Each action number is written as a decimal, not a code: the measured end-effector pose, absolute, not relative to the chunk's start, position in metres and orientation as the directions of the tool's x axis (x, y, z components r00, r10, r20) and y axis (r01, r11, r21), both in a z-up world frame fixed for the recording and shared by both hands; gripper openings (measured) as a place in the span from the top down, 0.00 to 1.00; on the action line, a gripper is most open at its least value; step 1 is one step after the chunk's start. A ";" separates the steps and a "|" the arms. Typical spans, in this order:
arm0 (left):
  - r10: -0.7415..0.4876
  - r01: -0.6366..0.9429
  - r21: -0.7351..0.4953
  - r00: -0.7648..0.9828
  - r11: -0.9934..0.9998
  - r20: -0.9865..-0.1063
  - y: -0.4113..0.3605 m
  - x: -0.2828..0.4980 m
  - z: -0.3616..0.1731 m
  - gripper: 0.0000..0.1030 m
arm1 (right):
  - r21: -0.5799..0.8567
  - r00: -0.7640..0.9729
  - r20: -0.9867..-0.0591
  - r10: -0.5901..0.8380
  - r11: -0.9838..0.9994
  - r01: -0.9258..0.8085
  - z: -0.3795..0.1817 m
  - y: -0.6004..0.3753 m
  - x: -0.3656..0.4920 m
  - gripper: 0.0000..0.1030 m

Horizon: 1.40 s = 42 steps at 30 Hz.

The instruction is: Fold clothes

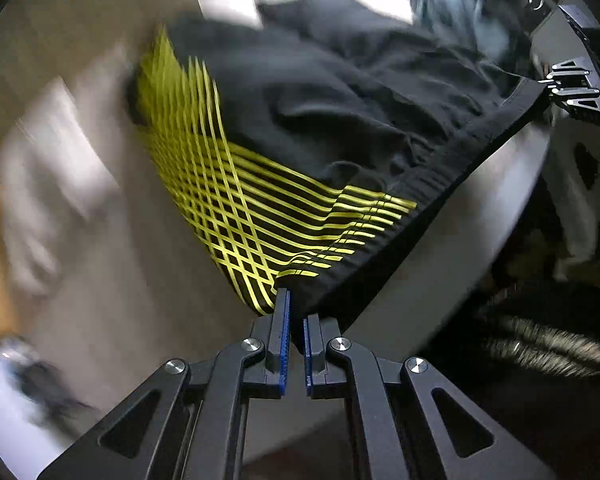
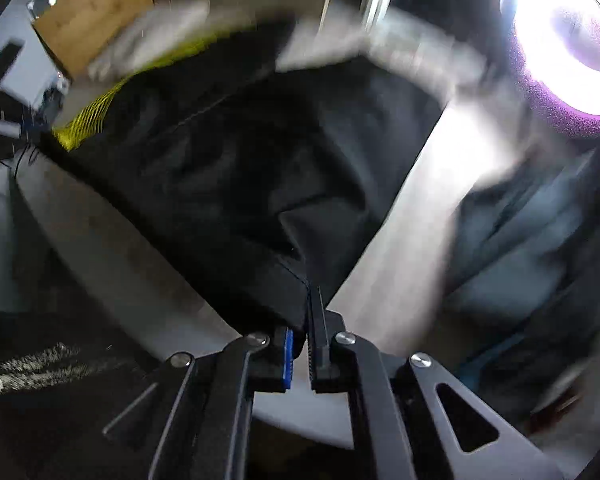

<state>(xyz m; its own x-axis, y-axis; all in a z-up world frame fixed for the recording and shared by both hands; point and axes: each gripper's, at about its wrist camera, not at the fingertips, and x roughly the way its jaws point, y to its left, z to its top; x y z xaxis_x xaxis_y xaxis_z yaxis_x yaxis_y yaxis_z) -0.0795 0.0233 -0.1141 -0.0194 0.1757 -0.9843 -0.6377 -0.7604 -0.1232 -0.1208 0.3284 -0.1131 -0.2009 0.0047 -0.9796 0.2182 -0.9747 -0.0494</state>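
Observation:
A pair of black shorts (image 1: 340, 92) with a yellow criss-cross stripe panel (image 1: 236, 200) hangs stretched over a pale table (image 1: 112, 248). My left gripper (image 1: 296, 320) is shut on one corner of the waistband, near the yellow panel. At the far right of the left wrist view my right gripper (image 1: 572, 88) pinches the waistband's other end. In the right wrist view the right gripper (image 2: 302, 320) is shut on a corner of the black shorts (image 2: 260, 168), with the yellow panel (image 2: 88, 116) at the far left. Both views are motion-blurred.
A blue-grey garment (image 1: 452, 8) lies past the shorts, also seen as a blue-grey garment (image 2: 520, 232) at right. A wooden board (image 2: 92, 20) stands behind the table. A bright lamp (image 2: 572, 28) glares at upper right. The table edge (image 1: 440, 264) curves below the waistband.

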 end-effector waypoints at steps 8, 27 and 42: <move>0.144 -0.597 -0.119 0.006 -0.793 -0.990 0.000 -0.044 -0.155 0.74 | -0.036 -0.038 -0.999 0.026 -0.949 0.313 -0.183 0.312 -0.097 0.79; 0.114 -0.406 -0.087 -0.041 -0.910 -0.993 0.028 0.013 -0.148 0.61 | 0.269 0.111 -0.947 -0.302 -0.552 0.789 -0.153 0.321 -0.100 0.44; 0.371 -0.488 -0.250 -0.167 -0.836 -0.914 0.169 0.053 -0.079 0.60 | 0.170 -0.393 -0.865 -0.312 -0.919 0.355 -0.120 0.475 -0.285 0.44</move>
